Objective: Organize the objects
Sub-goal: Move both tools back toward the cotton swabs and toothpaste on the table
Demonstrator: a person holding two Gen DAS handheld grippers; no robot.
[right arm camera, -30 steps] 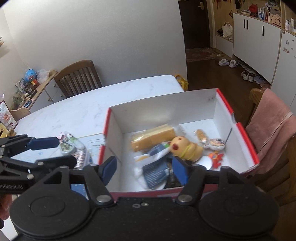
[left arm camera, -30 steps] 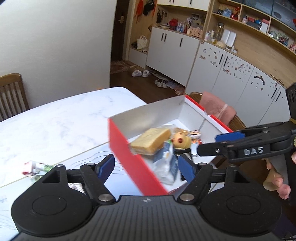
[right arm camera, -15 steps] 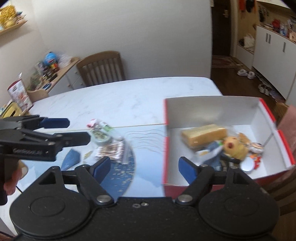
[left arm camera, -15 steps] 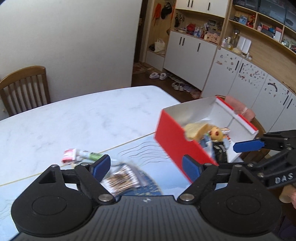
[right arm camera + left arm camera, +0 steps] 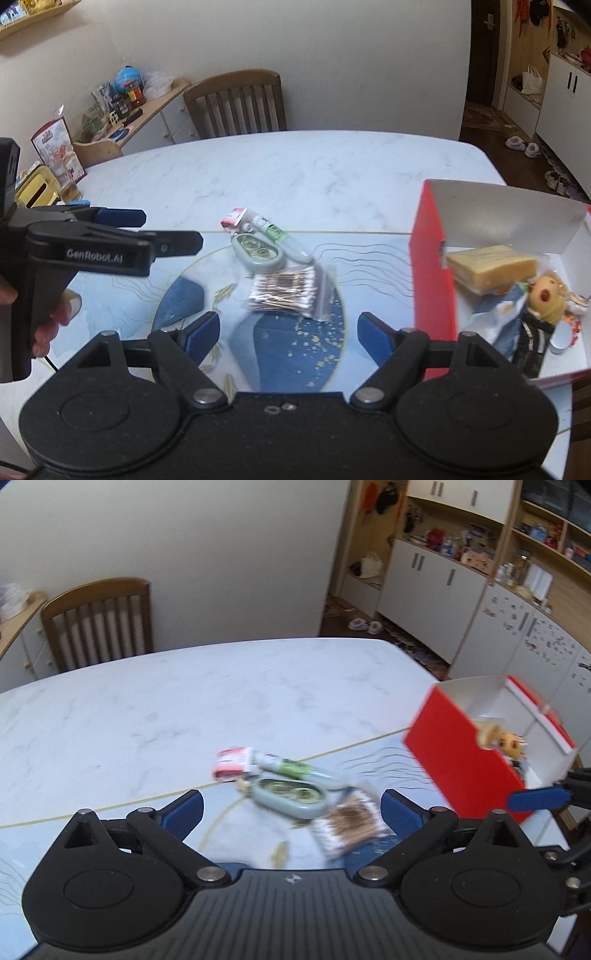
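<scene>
We held both tongs over the desk (image 5: 295, 177) with nothing between their tips. The left tongs (image 5: 291, 808) had just been spreading and stood wide apart; the right tongs (image 5: 288, 332) stood apart too. Ahead of them lay a bag of cotton swabs (image 5: 286, 290), a grey oval case (image 5: 258, 253) and a small tube (image 5: 280, 236), close together. The red box (image 5: 430, 266) sat to their right, already holding a yellow sponge (image 5: 491, 264) and a doll (image 5: 546, 295).
</scene>
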